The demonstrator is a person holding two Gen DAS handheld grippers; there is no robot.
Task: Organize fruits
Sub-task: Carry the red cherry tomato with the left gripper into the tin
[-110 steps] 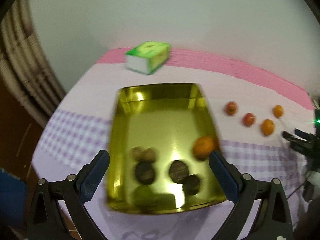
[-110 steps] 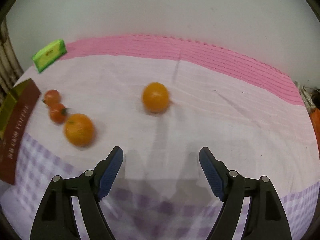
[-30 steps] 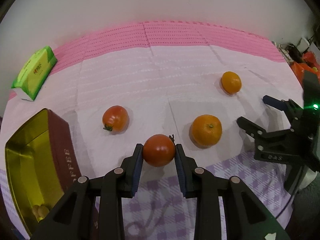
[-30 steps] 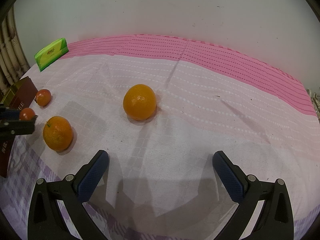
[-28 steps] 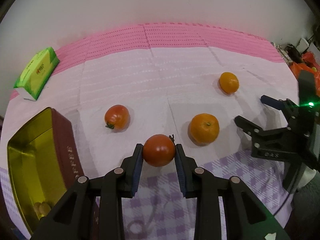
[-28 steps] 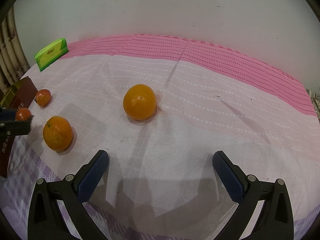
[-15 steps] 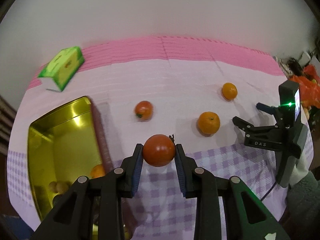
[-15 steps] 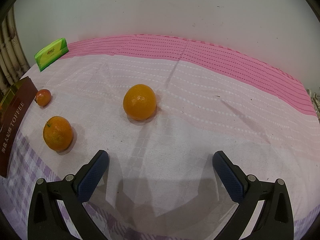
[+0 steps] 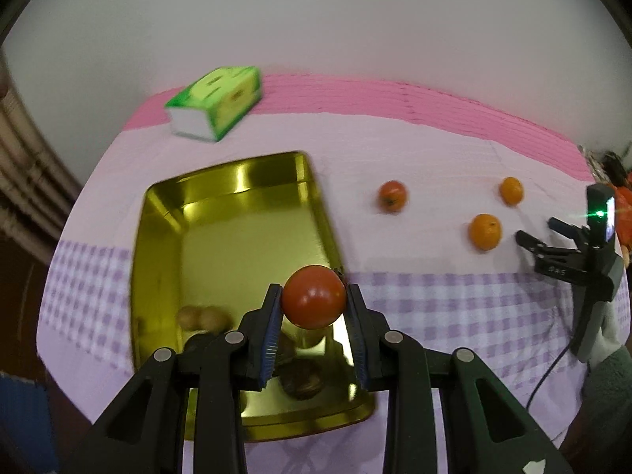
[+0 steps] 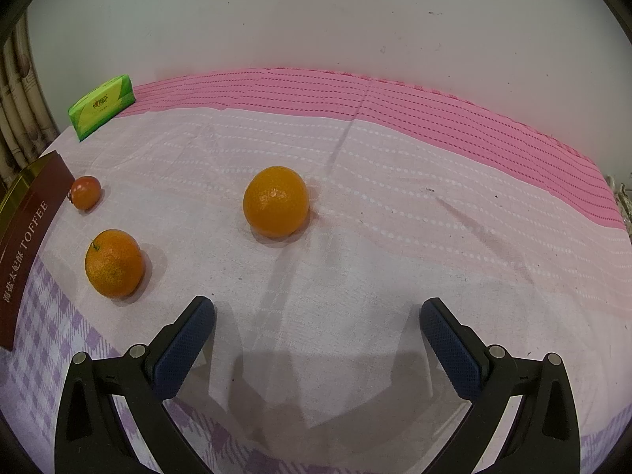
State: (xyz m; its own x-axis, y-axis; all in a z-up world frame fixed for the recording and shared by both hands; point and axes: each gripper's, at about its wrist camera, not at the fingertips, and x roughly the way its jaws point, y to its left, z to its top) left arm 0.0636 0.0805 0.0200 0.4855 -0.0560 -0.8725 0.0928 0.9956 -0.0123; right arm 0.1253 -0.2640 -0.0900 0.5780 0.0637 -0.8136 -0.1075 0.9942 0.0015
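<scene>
My left gripper (image 9: 314, 308) is shut on a red tomato (image 9: 314, 296), held in the air above the right side of the gold tin (image 9: 166, 237). Several fruits lie in the tin's near end, partly hidden by my fingers. On the cloth to the right lie another tomato (image 9: 392, 196) and two oranges (image 9: 485, 231) (image 9: 511, 190). In the right wrist view, my right gripper (image 10: 317, 318) stands open over bare cloth, with the nearer orange (image 10: 113, 262), the farther orange (image 10: 275, 200) and the tomato (image 10: 85, 192) ahead and to its left.
A green tissue pack (image 9: 215, 102) lies at the back of the table near the wall. The tin's maroon side (image 10: 23, 245) shows at the left edge of the right wrist view. The pink-and-lilac tablecloth (image 10: 434, 217) stretches bare to the right.
My left gripper has carried the tomato leftward and upward, from beside the fruits on the cloth to above the gold tin. The right gripper has stayed still and open.
</scene>
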